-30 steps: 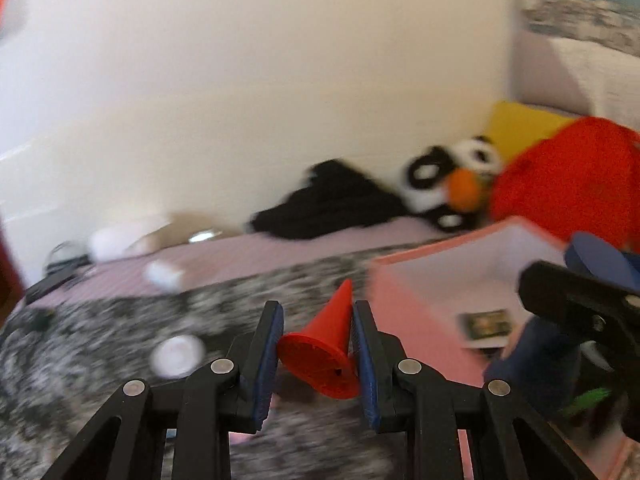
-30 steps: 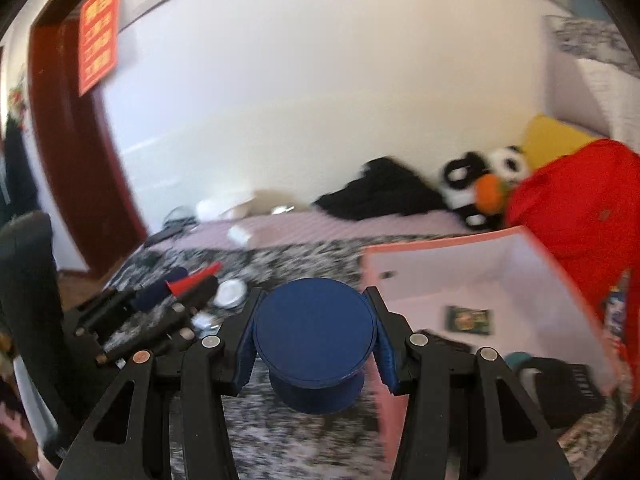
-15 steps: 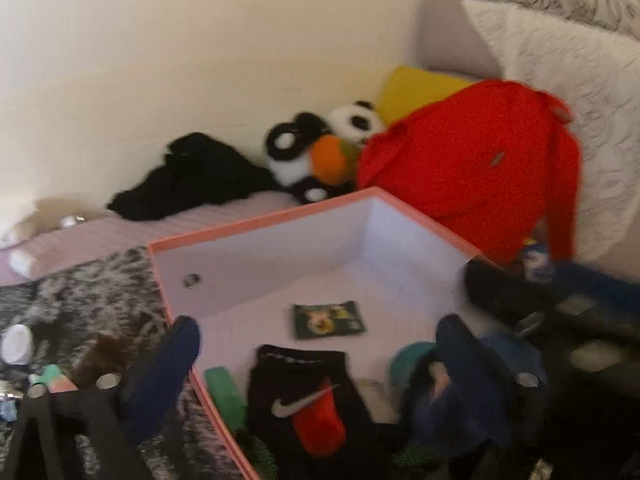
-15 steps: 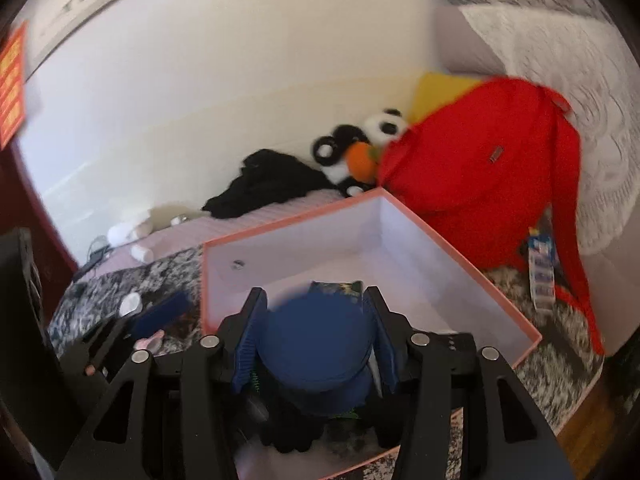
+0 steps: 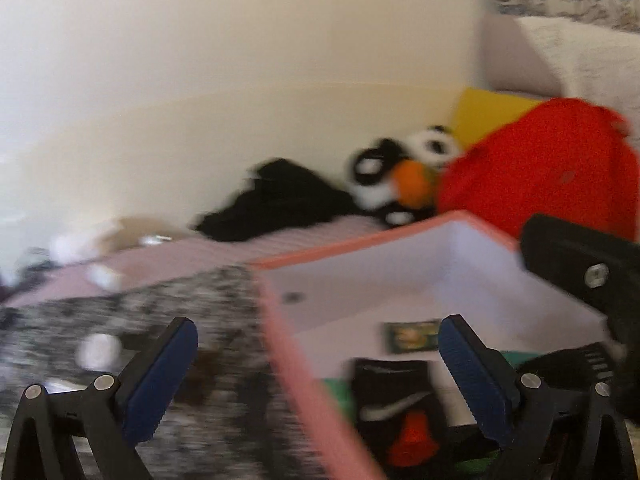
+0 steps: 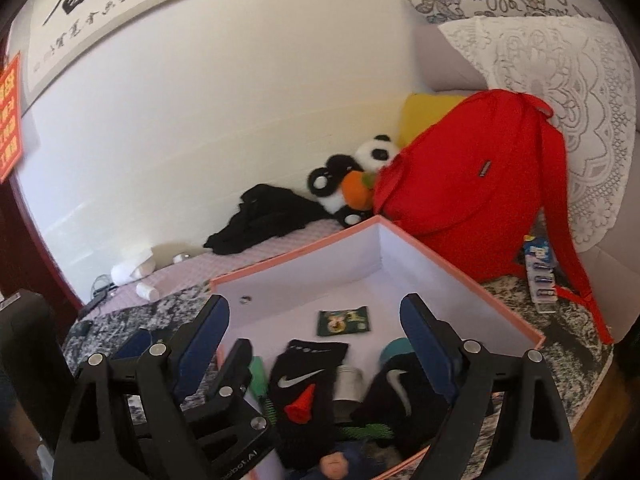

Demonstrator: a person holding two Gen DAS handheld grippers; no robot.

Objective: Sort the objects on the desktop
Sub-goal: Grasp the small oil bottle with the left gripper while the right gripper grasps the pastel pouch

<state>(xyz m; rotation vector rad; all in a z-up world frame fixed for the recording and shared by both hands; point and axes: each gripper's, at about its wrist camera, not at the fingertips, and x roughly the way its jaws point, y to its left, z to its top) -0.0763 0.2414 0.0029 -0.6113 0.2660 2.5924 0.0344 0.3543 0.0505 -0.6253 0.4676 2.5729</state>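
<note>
Cone (image 6: 303,399) now lies on the sock (image 6: 306,376) in the box (image 6: 460,276), lower centre. We have released it; both tongs, left (image 5: 318,364) and right (image 6: 314,344), are spread and empty, ready for more.

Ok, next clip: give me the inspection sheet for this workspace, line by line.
Surface: bed with a mottled black-and-white cover.
Job's things: pink-rimmed box holding red cone on a black Nike sock, a small green packet, a dark blue object.
Clutter: red backpack, panda plush, black clothing, blister packs.
Grippers: left gripper open, empty; right gripper open, empty.
Cables: dark cords at far left, unclear.
Surroundings: white wall, calligraphy scroll, lace pillow.
</note>
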